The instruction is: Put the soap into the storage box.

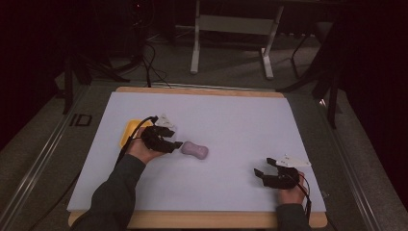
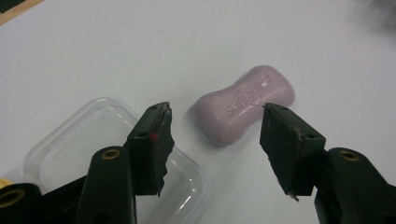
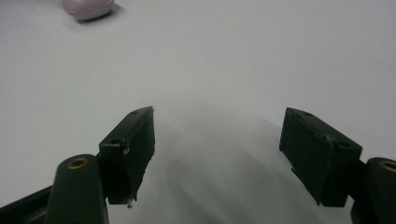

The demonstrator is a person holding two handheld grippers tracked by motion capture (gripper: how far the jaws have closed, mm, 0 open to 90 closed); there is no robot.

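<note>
— Two grippers are over the table (image 1: 231, 110), each in one hand. How does the left gripper (image 1: 179, 144) stand?

— Its jaws are spread wide with nothing between them. In the left gripper view the gripper (image 2: 215, 126) points at a pale purple soap bar (image 2: 244, 103), which lies flat on the white sheet just past the jaw tips; the jaws do not touch it. Raised lettering runs along the bar's top face.

— And where is the soap on the table?

— In the high view the soap bar (image 1: 195, 150) sits left of the middle, nearer the front edge than the back edge, just beside the left gripper's tips.

— Anything close by?

— A clear plastic lid (image 2: 70, 144) lies under the left jaw in the left gripper view, near the soap but apart from it. From above, a yellow soap dish (image 1: 129, 132) shows behind the left hand (image 1: 143, 151), toward the left edge.

— The right gripper (image 1: 262, 167)?

— It is near the front right corner, well apart from the soap. Its jaws are also wide apart and empty, over bare white sheet in the right gripper view (image 3: 217, 126).
</note>
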